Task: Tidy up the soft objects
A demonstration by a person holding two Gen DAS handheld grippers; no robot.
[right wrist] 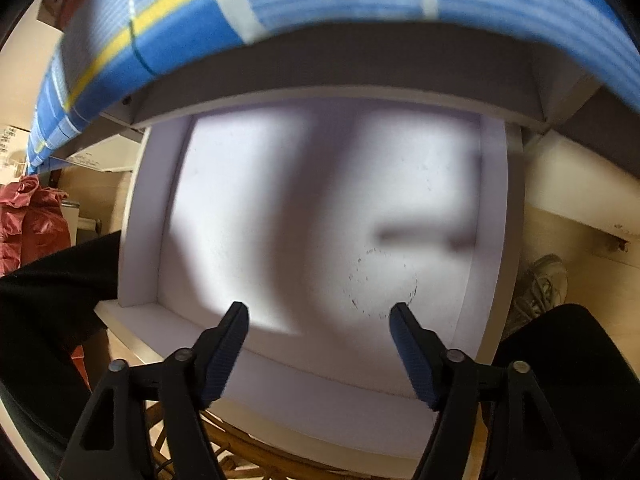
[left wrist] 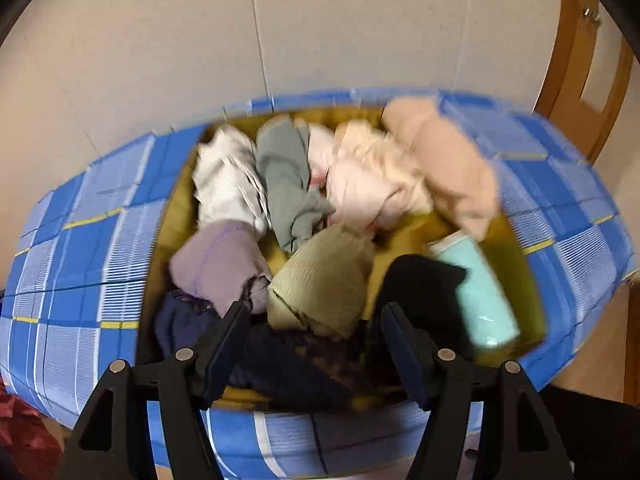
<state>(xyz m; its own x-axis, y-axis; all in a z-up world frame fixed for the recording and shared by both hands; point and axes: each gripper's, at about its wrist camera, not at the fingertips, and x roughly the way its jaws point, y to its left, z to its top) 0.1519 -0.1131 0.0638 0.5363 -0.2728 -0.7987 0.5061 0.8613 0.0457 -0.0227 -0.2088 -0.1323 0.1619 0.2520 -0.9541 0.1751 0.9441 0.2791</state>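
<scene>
While I am holding the left gripper (left wrist: 314,314) over the blue, white and yellow checked fabric basket (left wrist: 100,240) with the mustard lining, its jaws are standing apart with nothing clamped between them. The soft objects are lying bunched inside this basket: a white cloth roll (left wrist: 228,180), a grey-green cloth roll (left wrist: 290,184), a pale pink bundle (left wrist: 360,192), a peach bundle (left wrist: 452,168), a lilac roll (left wrist: 218,264), an olive ribbed roll (left wrist: 324,280), a black roll (left wrist: 420,288) and dark navy pieces (left wrist: 276,368). A mint cylindrical item (left wrist: 480,300) is lying tilted at the right side. I am pointing the right gripper (right wrist: 320,314), jaws spread and empty, down into a white open box (right wrist: 140,220), just beside the basket.
</scene>
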